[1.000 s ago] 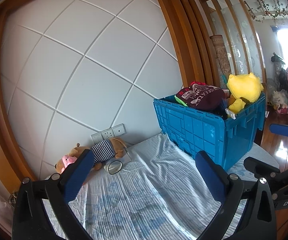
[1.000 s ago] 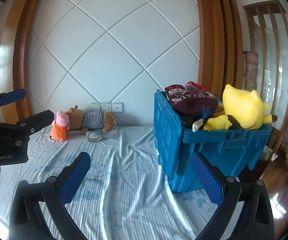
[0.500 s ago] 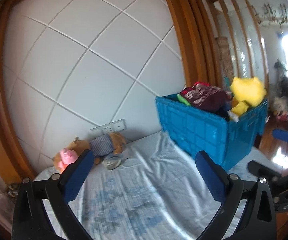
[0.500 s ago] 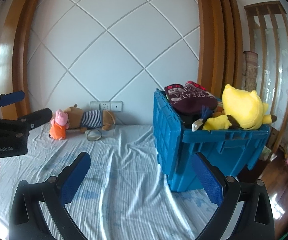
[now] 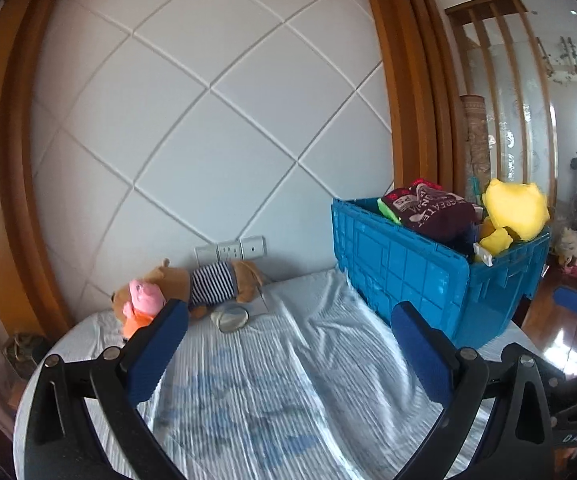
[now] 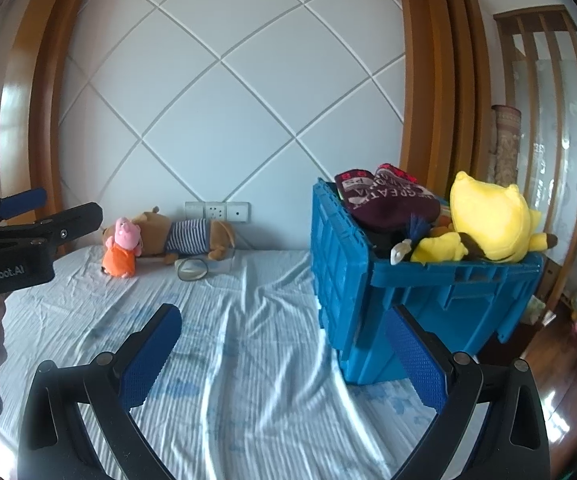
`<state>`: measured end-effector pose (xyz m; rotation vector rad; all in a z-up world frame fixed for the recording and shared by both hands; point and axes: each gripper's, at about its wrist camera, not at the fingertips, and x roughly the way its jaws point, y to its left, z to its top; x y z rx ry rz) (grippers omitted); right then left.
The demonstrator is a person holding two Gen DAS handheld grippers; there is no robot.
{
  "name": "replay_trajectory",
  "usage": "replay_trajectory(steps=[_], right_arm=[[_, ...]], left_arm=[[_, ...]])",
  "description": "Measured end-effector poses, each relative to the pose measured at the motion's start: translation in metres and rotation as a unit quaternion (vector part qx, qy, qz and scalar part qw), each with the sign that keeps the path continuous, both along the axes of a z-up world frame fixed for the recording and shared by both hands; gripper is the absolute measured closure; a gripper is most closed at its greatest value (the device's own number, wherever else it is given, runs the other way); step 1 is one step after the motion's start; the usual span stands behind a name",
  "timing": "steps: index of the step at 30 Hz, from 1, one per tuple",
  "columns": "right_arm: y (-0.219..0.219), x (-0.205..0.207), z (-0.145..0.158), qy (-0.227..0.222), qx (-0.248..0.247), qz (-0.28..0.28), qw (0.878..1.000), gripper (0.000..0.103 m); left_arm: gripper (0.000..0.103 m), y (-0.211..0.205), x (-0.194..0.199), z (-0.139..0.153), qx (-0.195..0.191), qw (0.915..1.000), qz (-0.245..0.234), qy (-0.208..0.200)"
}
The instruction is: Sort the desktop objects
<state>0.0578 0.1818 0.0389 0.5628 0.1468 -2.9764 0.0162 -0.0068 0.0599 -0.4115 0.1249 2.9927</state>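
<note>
Ahead of the left gripper (image 5: 288, 344), whose jaws stand wide and hold nothing, a striped-shirt plush dog (image 5: 208, 280) and a small pink pig plush (image 5: 142, 304) lie against the wall, beyond the left jaw. A round glass piece (image 5: 230, 317), possibly a lens or lid, lies just beside the dog, roughly midway between the jaws and farther out. Beyond the right jaw stands the blue crate (image 5: 420, 276), heaped with a dark cap and a yellow plush (image 5: 514, 210). All rest on a desk draped in a wrinkled pale cloth (image 5: 288, 380).

From the right wrist, the right gripper (image 6: 284, 352) also hangs wide and empty above the cloth, the crate close past its right jaw, the pig and dog well beyond its left jaw. The left gripper shows at the far left of this view.

The crate looks overfull: another toy dropped on top could roll off, most likely toward the floor side. The loose cloth could bunch under a jaw, and the glass piece may slip from a pinch.
</note>
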Motion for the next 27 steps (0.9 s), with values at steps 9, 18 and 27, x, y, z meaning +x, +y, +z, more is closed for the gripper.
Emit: replay_trajectory(steps=[9,18,27], right_arm=[[-0.003,0.001,0.001,0.002,0.002,0.004,1.000,0.000],[-0.006,0.004,-0.002,-0.002,0.004,0.008,1.000,0.000],[-0.012,0.006,-0.004,-0.002,0.004,0.007,1.000,0.000]], left_arm=[[0.000,0.007,0.011,-0.001,-0.021,0.9994,-0.006,0.027],[0.000,0.008,0.010,-0.005,-0.011,0.9996,-0.027,0.004],[0.000,0.009,0.016,-0.005,-0.021,0.9988,-0.040,0.019]])
